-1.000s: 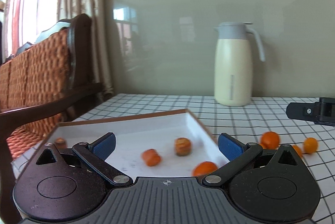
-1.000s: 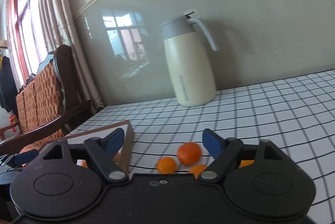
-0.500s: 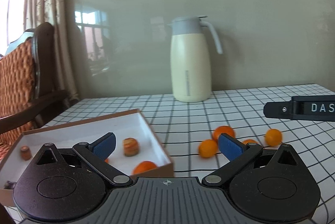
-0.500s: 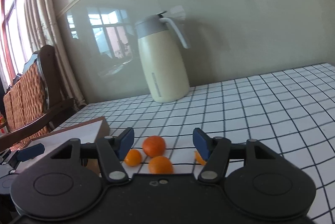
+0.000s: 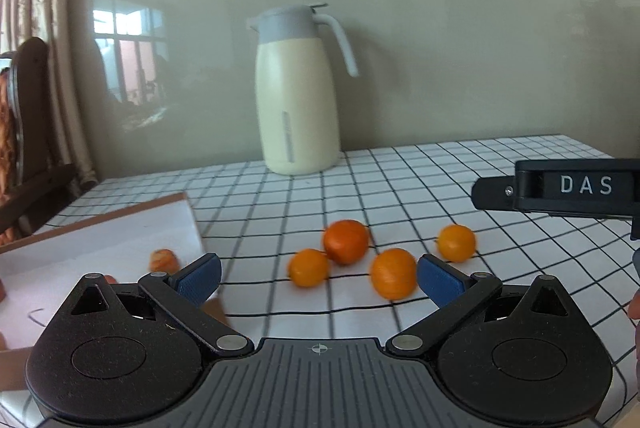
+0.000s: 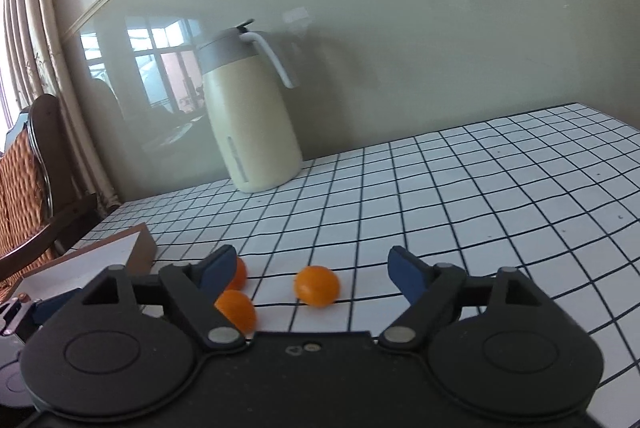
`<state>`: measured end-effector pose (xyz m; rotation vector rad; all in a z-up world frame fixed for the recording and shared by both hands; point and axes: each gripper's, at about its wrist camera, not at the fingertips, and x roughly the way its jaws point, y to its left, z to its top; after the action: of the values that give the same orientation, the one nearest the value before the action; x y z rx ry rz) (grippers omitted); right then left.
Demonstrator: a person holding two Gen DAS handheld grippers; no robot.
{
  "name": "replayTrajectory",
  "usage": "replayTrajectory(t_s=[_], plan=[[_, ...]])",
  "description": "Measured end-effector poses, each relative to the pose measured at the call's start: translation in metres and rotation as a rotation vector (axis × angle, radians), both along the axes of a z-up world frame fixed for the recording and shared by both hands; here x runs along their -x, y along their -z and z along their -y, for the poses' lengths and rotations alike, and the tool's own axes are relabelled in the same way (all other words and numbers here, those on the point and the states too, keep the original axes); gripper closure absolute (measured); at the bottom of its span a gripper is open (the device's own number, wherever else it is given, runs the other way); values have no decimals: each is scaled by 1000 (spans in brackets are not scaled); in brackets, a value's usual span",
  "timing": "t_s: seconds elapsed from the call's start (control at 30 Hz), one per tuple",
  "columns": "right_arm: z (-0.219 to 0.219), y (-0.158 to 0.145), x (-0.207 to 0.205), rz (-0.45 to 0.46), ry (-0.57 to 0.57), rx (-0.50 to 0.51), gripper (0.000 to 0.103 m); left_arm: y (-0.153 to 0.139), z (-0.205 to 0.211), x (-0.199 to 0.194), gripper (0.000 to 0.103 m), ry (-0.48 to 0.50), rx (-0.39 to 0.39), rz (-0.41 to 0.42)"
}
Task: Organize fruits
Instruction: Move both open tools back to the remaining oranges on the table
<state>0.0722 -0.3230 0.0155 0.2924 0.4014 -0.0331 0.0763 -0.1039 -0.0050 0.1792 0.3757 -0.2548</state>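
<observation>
Both grippers, L (image 5: 318, 278) & R (image 6: 310, 270), agape over oranges (image 5: 346, 242) (none held).

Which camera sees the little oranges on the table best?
The left wrist view: all four oranges lie in plain sight on the checked table, between the open left gripper fingers. The right wrist view shows only three, two partly hidden behind a finger of the open right gripper.

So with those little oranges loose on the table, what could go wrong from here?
1. The oranges are round and lie close together on the checked tablecloth; nudging one could send its neighbours rolling.
2. Both the left gripper and right gripper point at the same cluster, so they might collide.
3. The box wall is low; a dropped orange may bounce out.
</observation>
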Motion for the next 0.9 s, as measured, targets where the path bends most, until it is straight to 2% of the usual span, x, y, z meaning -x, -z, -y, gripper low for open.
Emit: replayTrajectory(t_s=[0.43,0.5,0.53,0.57,0.73,0.8,0.87,0.9], plan=[[19,7,1,-28,21,-2,26,14,33,-12,1,4,32,-49],[21,8,0,-29,21,1,26,16,36,-15,11,0,43,-60],[21,8,0,-30,22,5,26,17,38,-17,19,0,47,-71],[21,8,0,-31,22,7,26,18,39,-19,23,0,51,-86],[23,10,-3,-37,17,-1,26,25,43,-29,26,-20,79,-125],[23,10,-7,-41,9,5,29,26,45,-31,39,-19,82,-129],[21,11,-11,-47,3,15,32,30,47,-35,56,-13,83,-156],[21,12,-12,-50,-2,17,33,32,48,-37,58,-12,86,-171]])
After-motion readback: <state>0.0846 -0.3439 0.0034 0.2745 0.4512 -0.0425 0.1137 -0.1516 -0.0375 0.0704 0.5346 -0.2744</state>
